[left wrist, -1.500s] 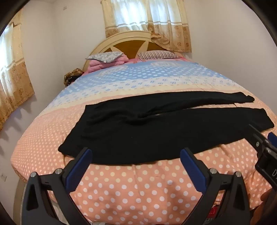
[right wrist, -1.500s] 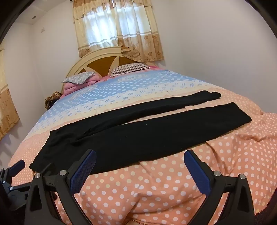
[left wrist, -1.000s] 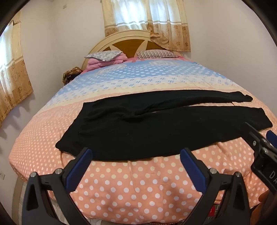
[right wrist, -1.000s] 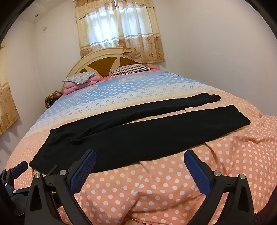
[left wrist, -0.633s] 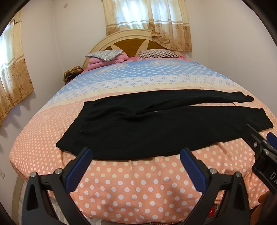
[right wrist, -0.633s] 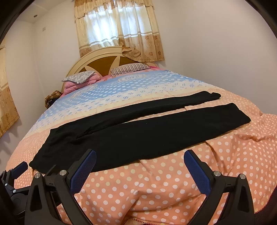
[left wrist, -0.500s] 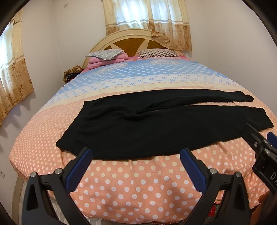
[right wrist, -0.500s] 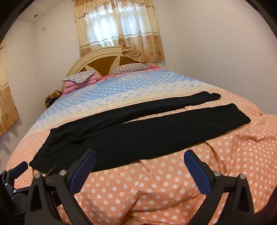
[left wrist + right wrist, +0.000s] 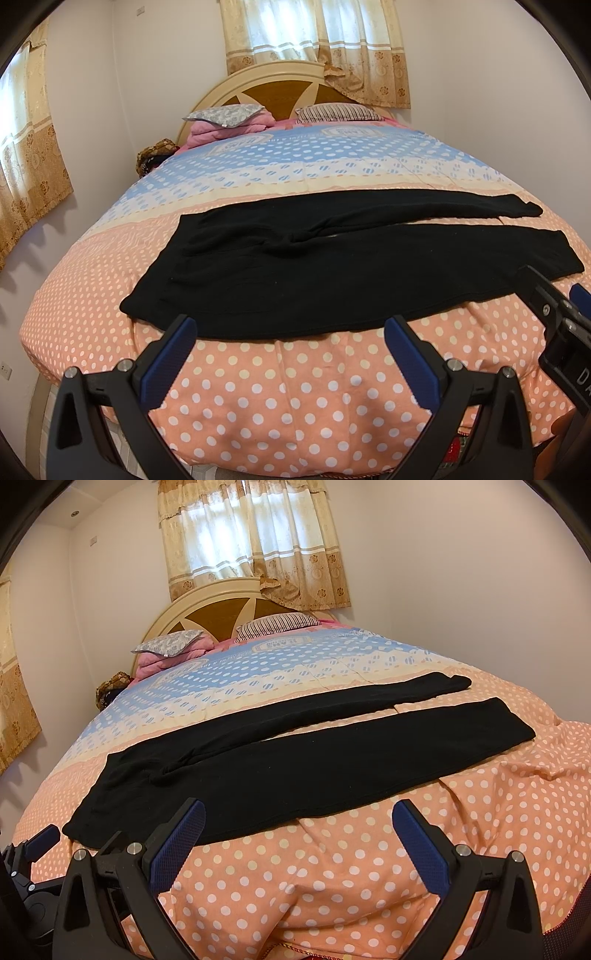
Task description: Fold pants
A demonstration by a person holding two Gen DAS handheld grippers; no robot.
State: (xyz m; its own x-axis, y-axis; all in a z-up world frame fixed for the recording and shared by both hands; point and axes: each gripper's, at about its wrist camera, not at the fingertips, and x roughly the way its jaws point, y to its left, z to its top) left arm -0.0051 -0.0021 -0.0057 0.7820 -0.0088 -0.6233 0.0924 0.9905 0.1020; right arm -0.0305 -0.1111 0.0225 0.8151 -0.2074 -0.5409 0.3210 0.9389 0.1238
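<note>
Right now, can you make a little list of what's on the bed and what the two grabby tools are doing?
pants: black pants, spread flat across the polka-dot bedspread, legs apart, waist to the left
folded yet: no
left tool: open, holding nothing, short of the pants' near edge
right tool: open, holding nothing
pillows: grey pillow on a pink blanket, striped pillow, by the headboard

Clearance: your approach over the bed (image 9: 280,387) front edge lies unobstructed up to the pants (image 9: 332,280). Far obstacles: pillows (image 9: 225,114) and headboard (image 9: 280,86). Walls flank both sides, well apart.
</note>
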